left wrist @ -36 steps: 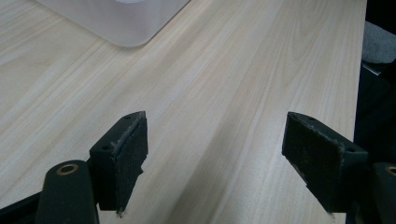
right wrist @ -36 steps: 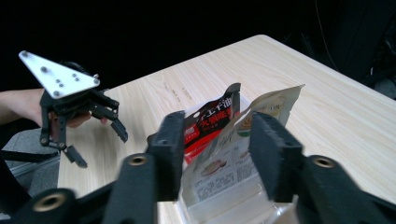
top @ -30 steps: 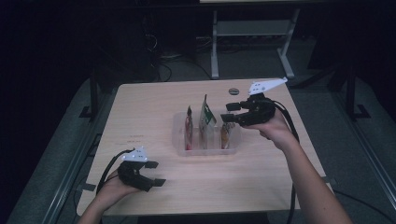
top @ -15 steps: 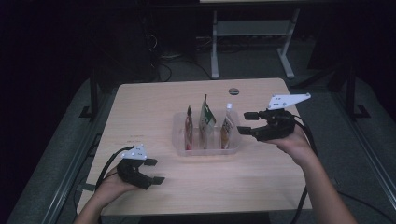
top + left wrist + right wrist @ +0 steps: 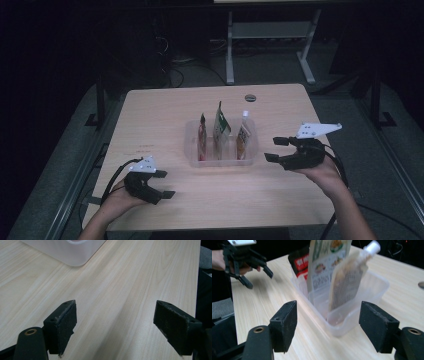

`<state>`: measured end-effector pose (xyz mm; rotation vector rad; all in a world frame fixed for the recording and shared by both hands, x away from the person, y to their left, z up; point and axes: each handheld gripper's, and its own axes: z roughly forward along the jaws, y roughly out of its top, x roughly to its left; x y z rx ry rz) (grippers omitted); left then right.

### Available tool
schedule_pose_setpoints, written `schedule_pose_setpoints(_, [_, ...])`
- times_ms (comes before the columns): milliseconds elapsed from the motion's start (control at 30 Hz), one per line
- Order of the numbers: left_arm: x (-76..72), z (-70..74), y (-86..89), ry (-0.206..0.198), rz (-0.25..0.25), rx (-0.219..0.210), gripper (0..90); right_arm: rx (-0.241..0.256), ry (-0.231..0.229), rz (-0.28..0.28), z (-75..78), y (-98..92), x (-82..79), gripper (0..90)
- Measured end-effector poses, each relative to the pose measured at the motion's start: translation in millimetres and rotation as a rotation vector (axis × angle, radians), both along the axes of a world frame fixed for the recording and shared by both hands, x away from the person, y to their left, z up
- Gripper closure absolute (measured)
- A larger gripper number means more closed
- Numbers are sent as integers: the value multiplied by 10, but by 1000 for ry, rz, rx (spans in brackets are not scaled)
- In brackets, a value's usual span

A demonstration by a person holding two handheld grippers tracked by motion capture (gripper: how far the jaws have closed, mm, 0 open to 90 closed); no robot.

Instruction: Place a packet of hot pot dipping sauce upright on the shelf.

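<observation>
- My right gripper [image 5: 276, 149] sits just right of the clear plastic bin [image 5: 194, 159], fingers [image 5: 284, 325] spread wide, nothing between them.
- Nearest thing to it is the spouted pouch [image 5: 243, 136], standing upright in the bin's right slot, white cap on top, long axis vertical.
- From the right gripper view the spouted pouch [image 5: 348, 282] lies straight ahead between the fingers' lines, flat face toward me, behind the bin's wall [image 5: 352, 320].
- Green snack packet [image 5: 220, 126] stands in the middle slot, red sachet [image 5: 202, 137] in the left slot; all three apart from each other.
- My left gripper [image 5: 161, 184] is well away at the desk's [image 5: 150, 120] near-left corner, fingers [image 5: 62, 327] also spread, over bare wood.
- Judgement: the right hand is the closer one; any grab of the pouch has to come from above the bin wall, across its thin edge.
</observation>
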<state>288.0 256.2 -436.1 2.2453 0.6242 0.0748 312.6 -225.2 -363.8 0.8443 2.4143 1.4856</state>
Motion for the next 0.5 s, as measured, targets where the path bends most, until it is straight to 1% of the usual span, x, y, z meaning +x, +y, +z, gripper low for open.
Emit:
schedule_pose_setpoints(167, [-43, -8, 42, -5, 6, 6, 185, -21, 20, -28, -169, -66, -64, 287])
schedule_pose_setpoints(267, [-79, -24, 72, -2, 16, 2, 184, -44, 31, -48, -275, -106, -112, 279])
schedule_pose_setpoints(333, [-94, -36, 107, -5, 17, 12, 183, -52, 41, -58, -327, -131, -139, 277])
schedule_pose_setpoints(400, [-114, -48, 137, 0, 28, 11, 183, -57, 46, -78, -387, -165, -169, 266])
schedule_pose_setpoints(500, [-141, -61, 194, -4, 37, 14, 183, -81, 47, -115, -483, -224, -214, 252])
